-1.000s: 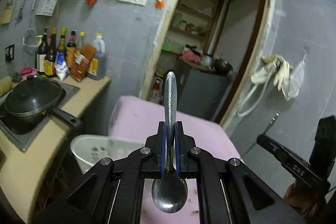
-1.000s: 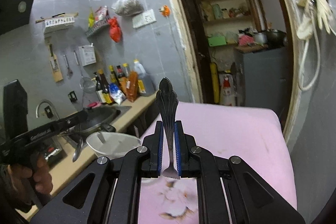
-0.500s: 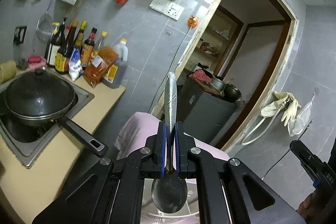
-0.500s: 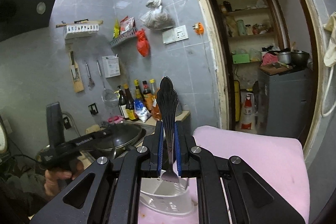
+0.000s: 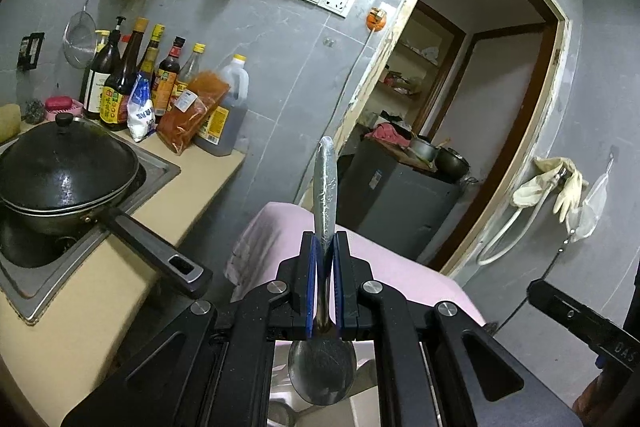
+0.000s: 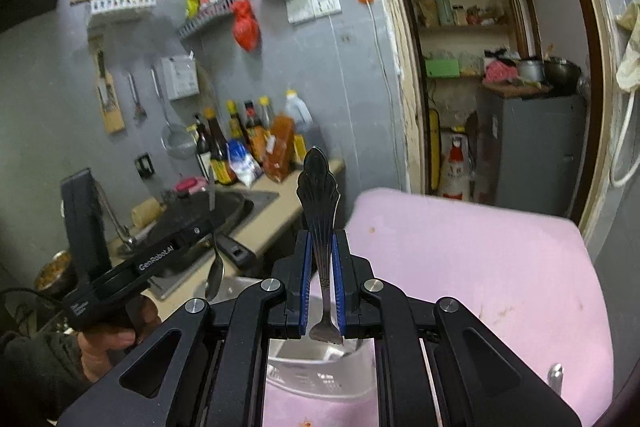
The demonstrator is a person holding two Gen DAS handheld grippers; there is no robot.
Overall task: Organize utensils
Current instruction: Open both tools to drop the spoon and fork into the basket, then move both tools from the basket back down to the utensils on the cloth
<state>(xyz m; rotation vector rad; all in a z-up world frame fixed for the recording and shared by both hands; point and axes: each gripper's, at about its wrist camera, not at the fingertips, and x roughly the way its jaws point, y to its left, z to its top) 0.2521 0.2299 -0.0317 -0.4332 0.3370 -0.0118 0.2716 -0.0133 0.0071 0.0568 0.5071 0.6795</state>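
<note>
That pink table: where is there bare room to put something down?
Most of the pink table is bare, from the white basket out to the far edge by the doorway. The counter is crowded: wok, bottles.

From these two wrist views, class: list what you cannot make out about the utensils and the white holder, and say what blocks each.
- Fork tines: right wrist view, hidden behind the right tool.
- White holder: right wrist view, mostly covered by that tool's frame; contents unclear.
- Spoon neck: left wrist view, hidden between the left tool's pads.
- Metal object on the pink surface: cut off, unidentifiable.
</note>
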